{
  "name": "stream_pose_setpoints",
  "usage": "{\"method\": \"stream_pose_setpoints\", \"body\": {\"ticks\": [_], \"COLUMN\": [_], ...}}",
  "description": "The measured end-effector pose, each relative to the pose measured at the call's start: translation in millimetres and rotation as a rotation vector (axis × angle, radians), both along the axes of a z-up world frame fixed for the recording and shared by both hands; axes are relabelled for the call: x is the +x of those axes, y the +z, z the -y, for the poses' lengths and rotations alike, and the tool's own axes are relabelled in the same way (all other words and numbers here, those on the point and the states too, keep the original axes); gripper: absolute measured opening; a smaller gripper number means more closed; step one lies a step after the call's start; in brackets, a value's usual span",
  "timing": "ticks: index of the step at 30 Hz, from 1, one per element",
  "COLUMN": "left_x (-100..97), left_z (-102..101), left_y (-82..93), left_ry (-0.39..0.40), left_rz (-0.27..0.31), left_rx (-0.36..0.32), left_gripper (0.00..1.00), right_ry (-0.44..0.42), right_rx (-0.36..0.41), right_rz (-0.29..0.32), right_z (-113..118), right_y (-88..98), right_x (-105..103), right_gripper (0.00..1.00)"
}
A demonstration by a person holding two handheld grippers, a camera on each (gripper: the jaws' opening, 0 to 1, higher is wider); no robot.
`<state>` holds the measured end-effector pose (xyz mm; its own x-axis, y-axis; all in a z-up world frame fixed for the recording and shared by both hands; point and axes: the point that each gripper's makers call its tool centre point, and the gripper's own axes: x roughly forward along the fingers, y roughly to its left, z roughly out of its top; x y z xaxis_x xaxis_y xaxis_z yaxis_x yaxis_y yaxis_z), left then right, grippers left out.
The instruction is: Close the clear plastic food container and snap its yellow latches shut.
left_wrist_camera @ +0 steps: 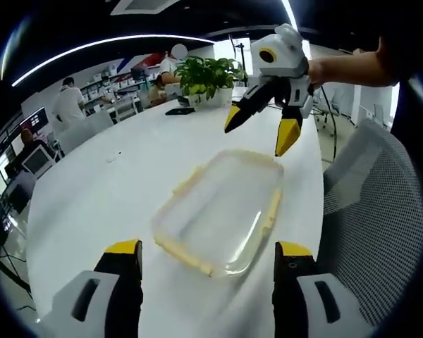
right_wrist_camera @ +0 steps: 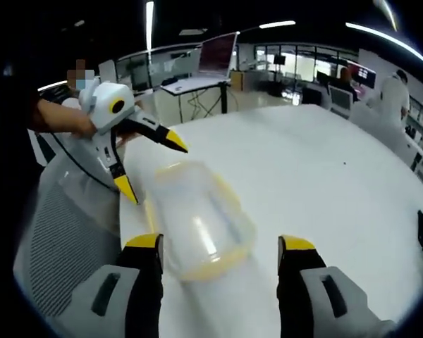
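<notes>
Resting near the curved edge of a smooth white counter (left_wrist_camera: 113, 190), beside a grey mesh chair (left_wrist_camera: 381, 204), a clear plastic container (left_wrist_camera: 222, 211) with rounded corners and pale yellow latches (left_wrist_camera: 271, 208) has bare counter open beyond it. The left gripper (left_wrist_camera: 206, 259) and the right gripper (right_wrist_camera: 222, 255) both hover above it from opposite ends with yellow-tipped jaws spread wide, gripping nothing, the container sitting between them. The left gripper view shows a leafy potted plant (left_wrist_camera: 208, 77) and a dark flat object (left_wrist_camera: 179, 110) farther along the counter, while the right gripper view shows desks and a monitor (right_wrist_camera: 218, 53) across the room.
</notes>
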<state>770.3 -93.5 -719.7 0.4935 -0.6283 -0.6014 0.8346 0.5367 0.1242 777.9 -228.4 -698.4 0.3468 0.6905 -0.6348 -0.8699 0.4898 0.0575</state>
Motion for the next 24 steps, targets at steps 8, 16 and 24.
{"method": "stream_pose_setpoints", "body": {"ticks": [8,16,24], "left_x": [0.9,0.8,3.1], "left_z": [0.3,4.6,4.7], "left_y": [-5.6,-8.5,-10.9], "left_ry": [0.009,0.004,0.014], "left_rz": [-0.011,-0.013,-0.012], "left_rx": [-0.006,-0.015,-0.018], "left_gripper": [0.7,0.63,0.6], "right_ry": [-0.023,-0.038,-0.054], "right_rx": [0.0,-0.008,-0.009], "right_rz": [0.017,0.037,0.045], "right_z": [2.1,2.5,-0.5], "right_y": [-7.1,-19.3,-28.1], "right_x": [-8.4,-17.5,-22.5], "right_gripper": [0.63,0.62,0.59]}}
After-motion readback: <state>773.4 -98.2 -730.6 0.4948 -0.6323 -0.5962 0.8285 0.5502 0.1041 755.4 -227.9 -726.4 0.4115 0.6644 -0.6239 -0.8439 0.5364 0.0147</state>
